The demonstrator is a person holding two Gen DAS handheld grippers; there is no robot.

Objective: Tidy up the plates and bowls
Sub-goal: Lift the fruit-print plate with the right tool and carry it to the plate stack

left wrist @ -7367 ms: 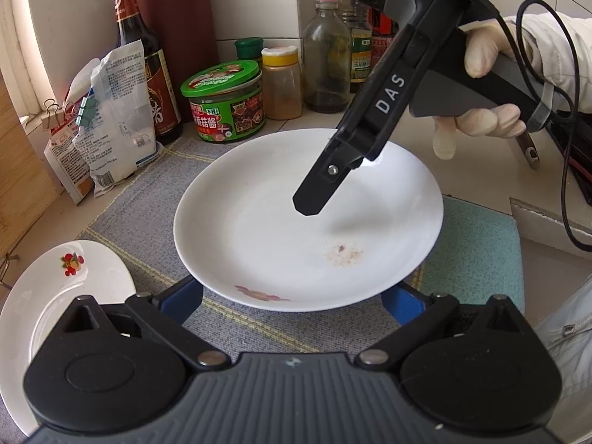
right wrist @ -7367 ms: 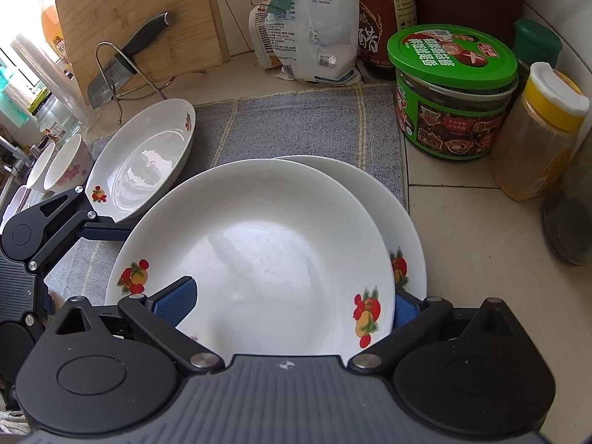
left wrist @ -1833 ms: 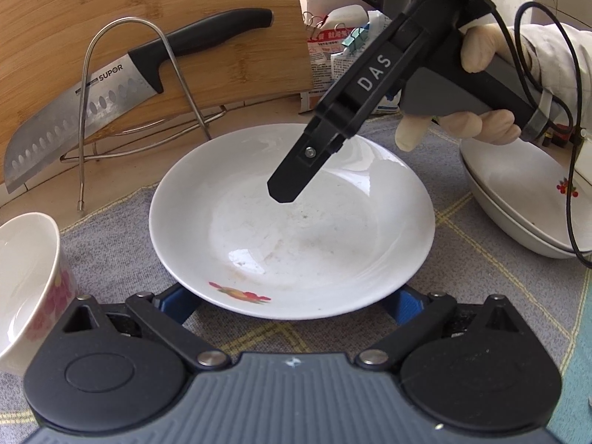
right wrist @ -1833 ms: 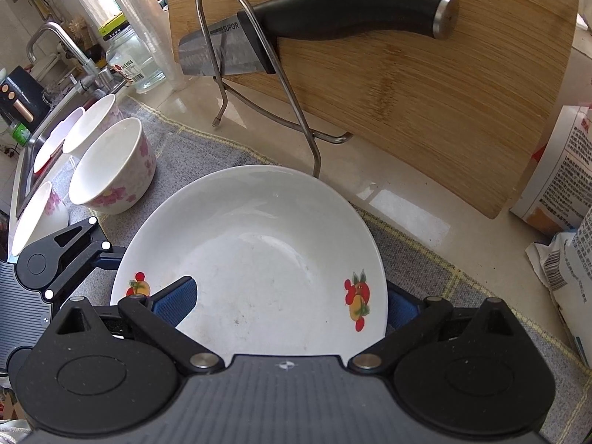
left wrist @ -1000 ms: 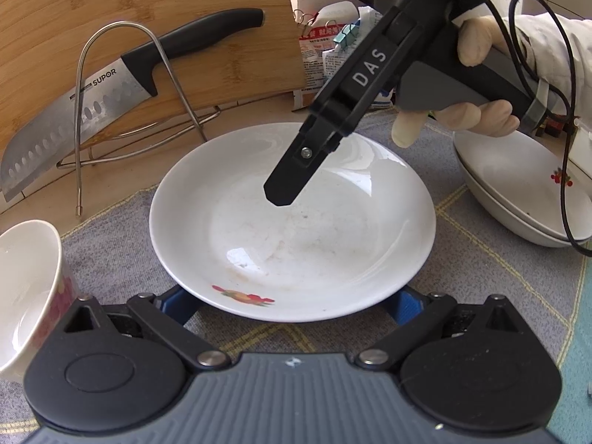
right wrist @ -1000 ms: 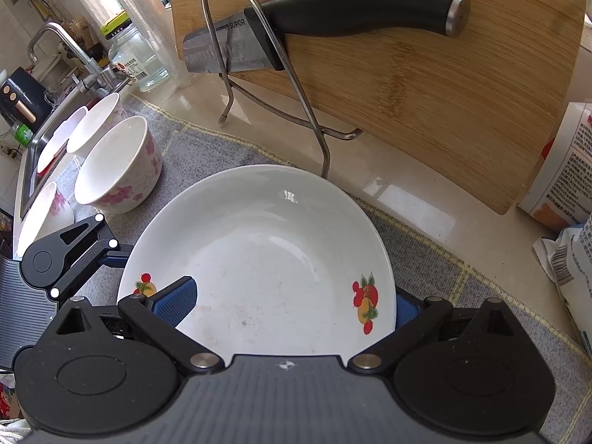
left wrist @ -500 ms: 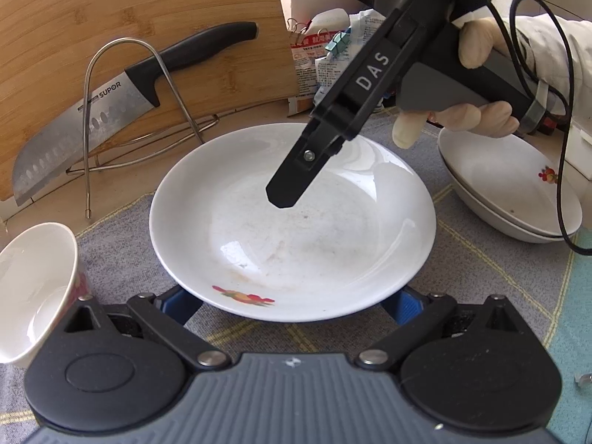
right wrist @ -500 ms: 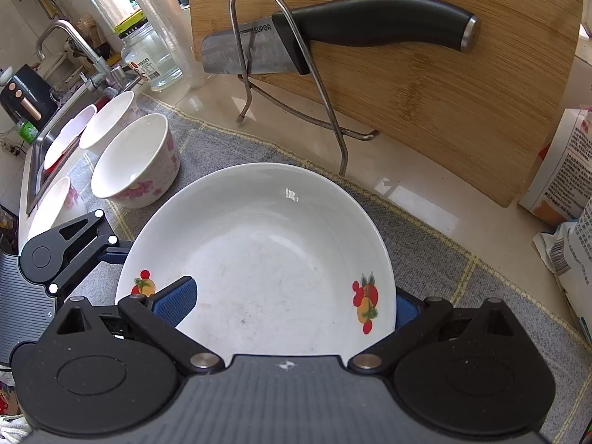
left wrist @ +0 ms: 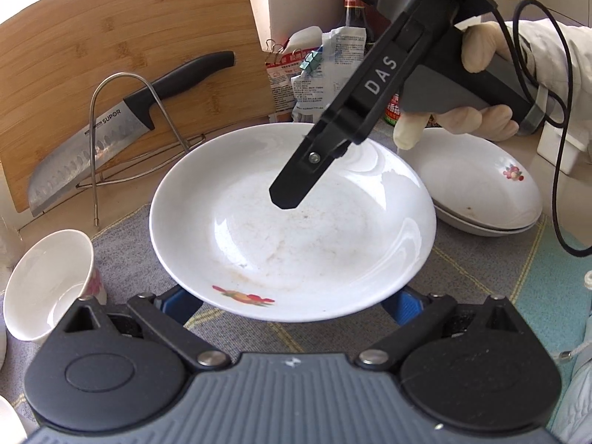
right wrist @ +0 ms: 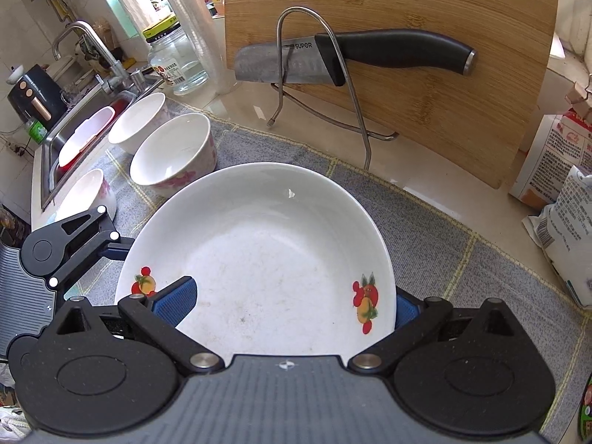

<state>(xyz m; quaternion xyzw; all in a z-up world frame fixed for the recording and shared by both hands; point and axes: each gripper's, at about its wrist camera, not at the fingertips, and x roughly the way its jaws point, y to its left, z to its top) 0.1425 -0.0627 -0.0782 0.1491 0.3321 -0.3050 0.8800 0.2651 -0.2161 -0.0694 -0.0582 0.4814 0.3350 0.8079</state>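
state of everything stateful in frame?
plate, upright, empty, smudged, in right tool
right tool, shut on plate, one pad inside, one behind
left tool, open, both pads under plate
stacked plates, nested on mat
bowls, upright, empty
knife, racked in wire stand

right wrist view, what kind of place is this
Almost certainly a home kitchen counter. A sink with a faucet sits at the far left, a bamboo cutting board leans against the wall with a knife on a wire rack, and bowls stand on a grey mat.
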